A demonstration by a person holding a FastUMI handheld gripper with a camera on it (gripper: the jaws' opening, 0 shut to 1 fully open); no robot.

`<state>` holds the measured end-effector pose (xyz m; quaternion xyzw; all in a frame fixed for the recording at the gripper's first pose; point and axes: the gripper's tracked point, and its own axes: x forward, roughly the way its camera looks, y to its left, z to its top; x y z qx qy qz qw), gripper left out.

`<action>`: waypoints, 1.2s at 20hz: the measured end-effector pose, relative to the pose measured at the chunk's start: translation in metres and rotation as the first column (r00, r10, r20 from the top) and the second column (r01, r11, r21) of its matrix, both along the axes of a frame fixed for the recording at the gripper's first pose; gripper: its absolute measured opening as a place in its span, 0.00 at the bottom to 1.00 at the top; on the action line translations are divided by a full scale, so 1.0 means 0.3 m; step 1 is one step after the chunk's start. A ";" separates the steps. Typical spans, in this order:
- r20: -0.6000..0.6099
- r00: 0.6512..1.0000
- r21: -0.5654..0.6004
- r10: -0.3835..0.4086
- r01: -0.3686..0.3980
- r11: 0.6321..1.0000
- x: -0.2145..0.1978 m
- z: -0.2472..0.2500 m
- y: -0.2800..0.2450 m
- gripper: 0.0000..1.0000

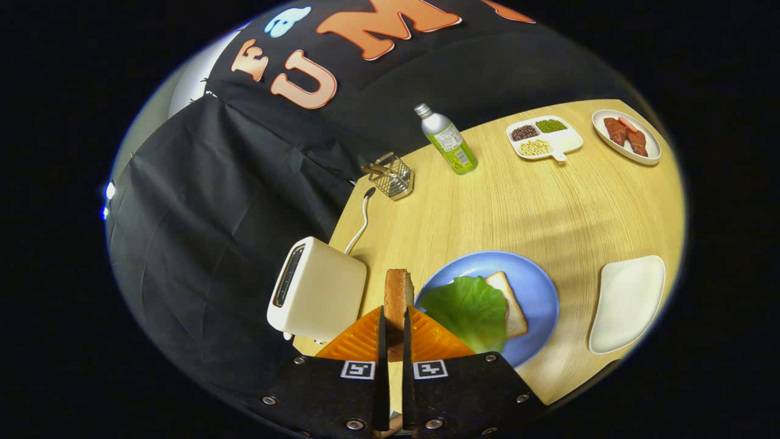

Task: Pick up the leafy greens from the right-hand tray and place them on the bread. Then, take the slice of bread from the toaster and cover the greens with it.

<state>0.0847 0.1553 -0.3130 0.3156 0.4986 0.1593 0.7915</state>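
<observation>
Starting at the left, we see the toaster [317, 291] lying beside the table's [506, 201] near edge, its slot facing away from the plate, its cord trailing back toward a wire basket [395, 177]. Just right of it, our gripper [394, 332] pinches the slice of bread [398, 296] edge-on between both fingers, so the slice stands upright and is clear of the toaster. Next to the right sits the blue plate [536, 286], where the leafy greens [469, 308] already lie on the lower bread [510, 305], one corner of which pokes out past the leaf. To do this step well, we judge we should carry the slice over the middle of the leaf, turn the wrist so the flat face looks down, line its corners with the bread below, lower until it rests, and only then let the fingers part, so the greens do not slide. The gripper looks tilted and held low over the table, pointing across it toward the bottle [450, 145]. Further right lies the white tray [627, 303], now bare of greens.
</observation>
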 end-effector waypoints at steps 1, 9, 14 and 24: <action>-0.006 1.000 0.002 -0.006 0.006 1.000 0.000 -0.018 -0.013 0.09; -0.019 1.000 -0.064 -0.017 0.016 0.998 0.007 -0.167 -0.104 0.08; -0.005 1.000 -0.148 -0.003 0.002 0.989 0.004 -0.229 -0.148 0.12; 0.138 0.990 -0.361 -0.012 0.061 0.931 0.086 -0.228 -0.216 0.48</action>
